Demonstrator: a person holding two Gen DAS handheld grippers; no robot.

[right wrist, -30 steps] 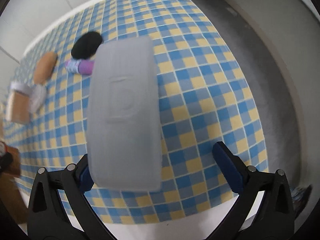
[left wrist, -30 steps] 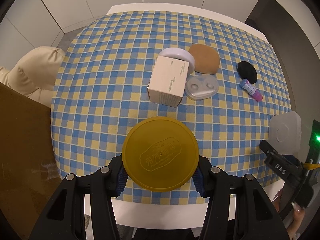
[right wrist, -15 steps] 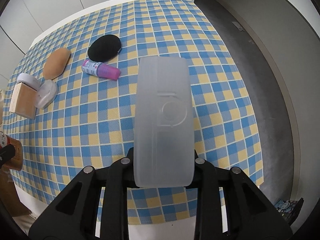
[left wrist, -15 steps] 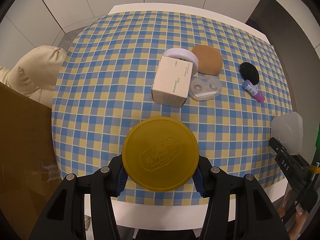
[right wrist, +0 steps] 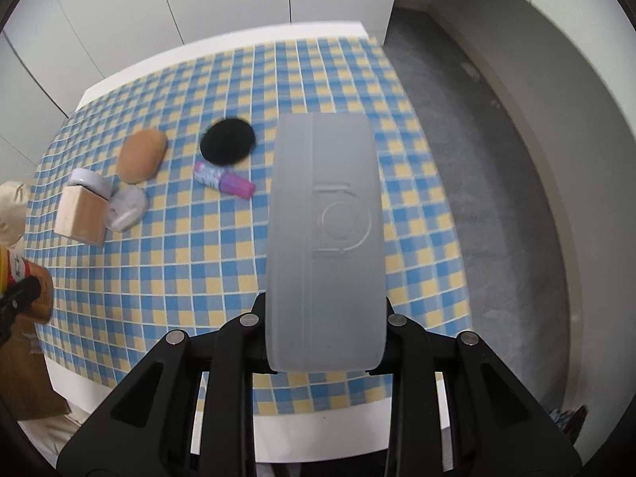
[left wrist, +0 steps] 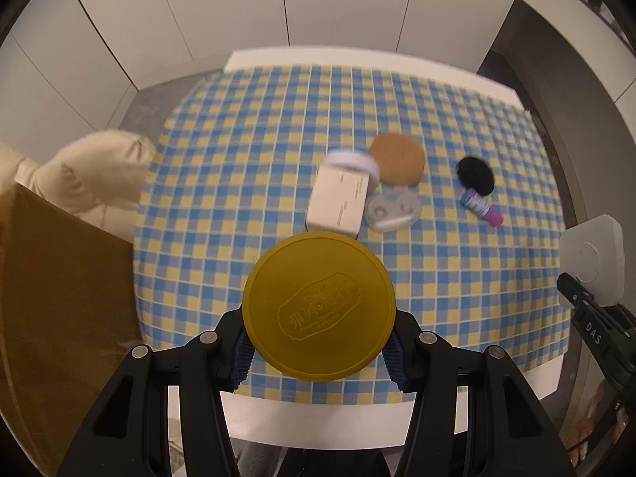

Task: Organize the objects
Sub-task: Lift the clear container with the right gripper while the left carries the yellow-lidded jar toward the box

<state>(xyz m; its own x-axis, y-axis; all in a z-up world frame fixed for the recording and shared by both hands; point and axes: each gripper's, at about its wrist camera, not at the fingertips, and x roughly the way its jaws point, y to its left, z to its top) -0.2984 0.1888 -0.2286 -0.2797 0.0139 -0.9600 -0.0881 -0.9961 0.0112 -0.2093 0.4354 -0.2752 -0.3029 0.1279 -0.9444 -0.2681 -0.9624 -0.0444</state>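
- While both are held above the checked table point(left wrist: 238, 183), the left gripper point(left wrist: 319, 351) clamps a yellow lid point(left wrist: 319, 305), jaws partly open.
- Right gripper point(right wrist: 325, 328): jaws narrow, gripping a frosted case point(right wrist: 326, 238).
- On table: box point(left wrist: 338, 202), tan pad point(left wrist: 397, 159), black disc point(left wrist: 475, 175), small bottle point(left wrist: 481, 206), possibly a lens case point(left wrist: 391, 210), blurred.

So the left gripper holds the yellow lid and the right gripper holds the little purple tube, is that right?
Not quite. The left gripper does hold the yellow lid, but the right gripper holds a frosted box. The right wrist view shows the purple tube lying on the tablecloth.
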